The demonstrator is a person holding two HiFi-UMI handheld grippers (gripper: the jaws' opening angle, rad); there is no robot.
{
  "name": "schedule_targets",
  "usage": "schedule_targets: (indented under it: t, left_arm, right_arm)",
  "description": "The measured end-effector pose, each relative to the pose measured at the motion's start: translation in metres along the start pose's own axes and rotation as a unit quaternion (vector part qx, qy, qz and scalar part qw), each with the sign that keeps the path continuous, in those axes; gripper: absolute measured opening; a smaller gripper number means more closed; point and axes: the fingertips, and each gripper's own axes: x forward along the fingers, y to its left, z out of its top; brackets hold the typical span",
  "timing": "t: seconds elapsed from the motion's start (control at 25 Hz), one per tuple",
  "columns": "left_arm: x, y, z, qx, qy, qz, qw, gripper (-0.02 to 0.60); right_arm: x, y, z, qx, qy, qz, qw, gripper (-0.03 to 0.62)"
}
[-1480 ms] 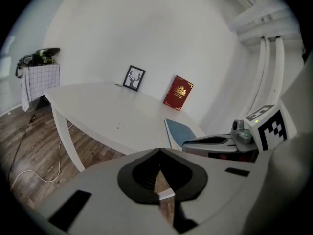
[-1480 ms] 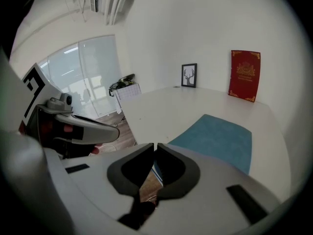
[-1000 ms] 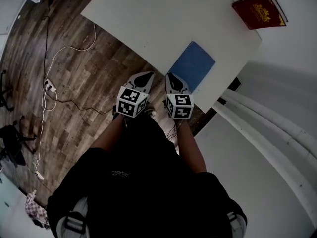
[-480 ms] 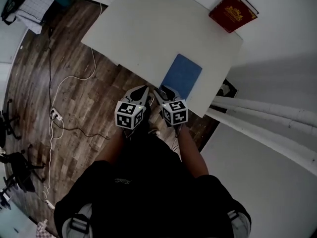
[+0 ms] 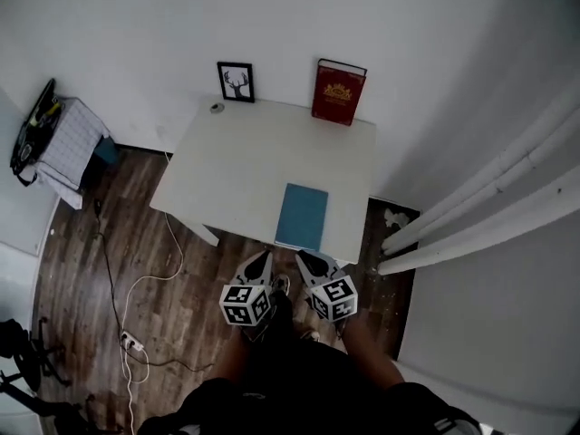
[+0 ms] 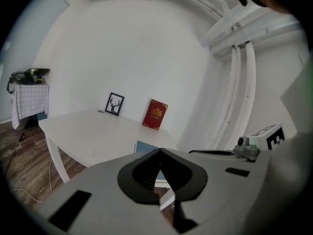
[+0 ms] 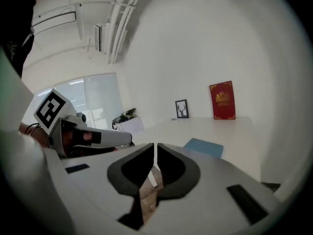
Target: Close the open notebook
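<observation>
Two grippers wait at the bottom centre of the head view, just short of the table's (image 5: 237, 166) near edge. The left gripper (image 5: 262, 259) has its jaws together on nothing. The right gripper's (image 5: 305, 259) jaws are closing to a thin slit, also with nothing between them. The blue notebook (image 5: 302, 216) lies flat just above them, near the table's front edge, and it looks already shut, with only one plain cover showing. It is probably light and thin, with a bendy cover that would slide easily on the smooth white top. A pinch at a long free edge should lift the cover, with the other gripper pressing the block down. Which edge is the spine cannot be told. A red book (image 5: 339, 91) stands well apart at the wall.
</observation>
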Motion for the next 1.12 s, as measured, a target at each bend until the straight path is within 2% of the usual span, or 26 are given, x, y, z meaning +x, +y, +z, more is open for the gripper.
schedule_targets:
  t: [0.12, 0.24, 0.4, 0.52, 0.68, 0.96, 1.12]
  left_arm:
    - [-0.009, -0.028, -0.007, 0.028, 0.006, -0.020, 0.9994, 0.003]
    - [-0.011, -0.056, -0.011, 0.053, 0.013, -0.043, 0.9976, 0.003]
    - [-0.018, -0.092, 0.005, 0.086, -0.007, -0.081, 0.9929, 0.003]
    - [-0.033, -0.111, 0.016, 0.098, -0.016, -0.108, 0.9892, 0.003]
    - [-0.047, -0.115, 0.024, 0.102, -0.017, -0.136, 0.9854, 0.003]
    - [-0.060, -0.084, 0.053, 0.110, -0.029, -0.154, 0.9815, 0.003]
    - [-0.060, -0.074, 0.051, 0.107, -0.023, -0.173, 0.9789, 0.003]
  right_arm:
    - [-0.045, 0.002, 0.019, -0.020, -0.043, -0.039, 0.998, 0.035]
    - [-0.090, 0.002, 0.048, -0.035, -0.101, -0.086, 0.991, 0.032]
    - [-0.127, 0.004, 0.081, -0.052, -0.144, -0.133, 0.979, 0.032]
    - [-0.139, 0.009, 0.080, -0.065, -0.144, -0.165, 0.973, 0.028]
    - [-0.127, 0.026, 0.077, -0.071, -0.127, -0.167, 0.975, 0.023]
    - [-0.087, 0.057, 0.101, -0.069, -0.125, -0.184, 0.972, 0.023]
    - [-0.079, 0.062, 0.103, -0.082, -0.125, -0.201, 0.968, 0.022]
